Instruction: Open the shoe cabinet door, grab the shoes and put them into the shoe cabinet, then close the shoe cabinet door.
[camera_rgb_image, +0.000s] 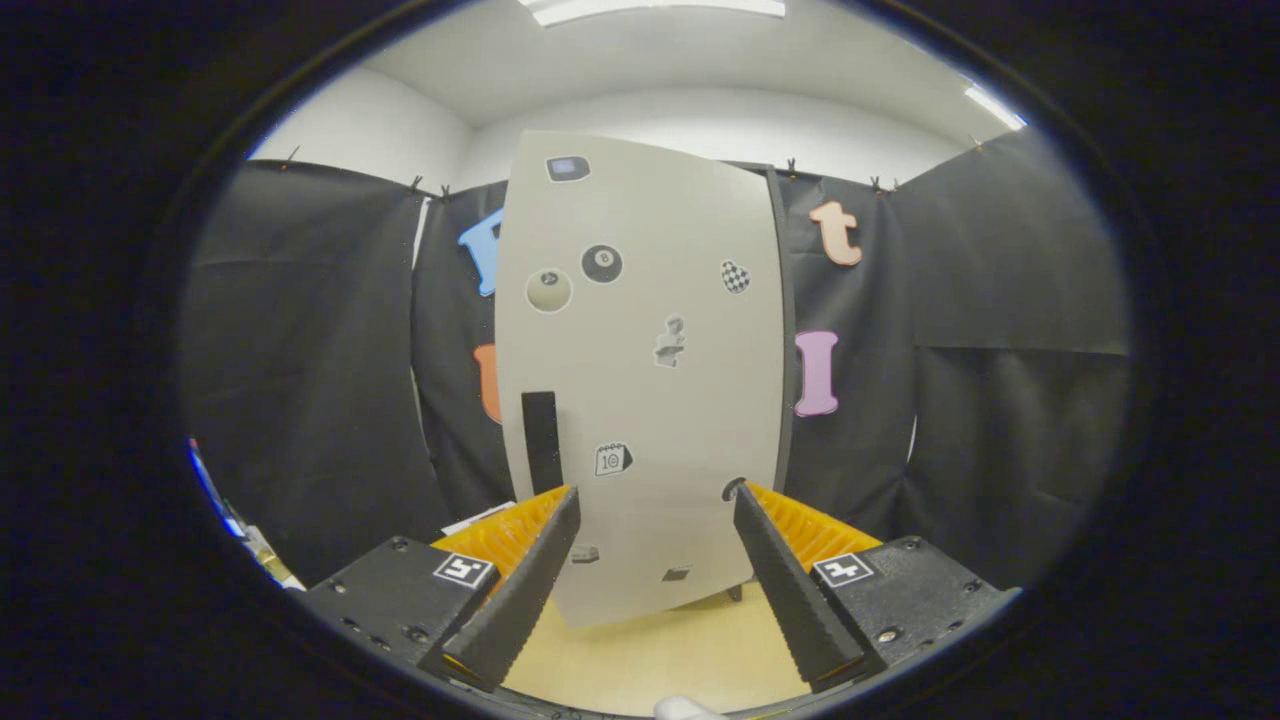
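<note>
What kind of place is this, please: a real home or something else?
Probably a recording booth, not a home: black cloth hangs as walls, a lone sticker-covered shoe cabinet stands closed on a pale floor, and the open gripper points at its door.

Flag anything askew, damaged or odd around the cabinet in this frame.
Nothing stands out. The shoe cabinet stands upright on the floor ahead, its door shut and flush, stickers intact, the black handle straight near its left edge. The gripper is open, fingers apart and holding nothing. The door's bowed outline looks like lens distortion.
</note>
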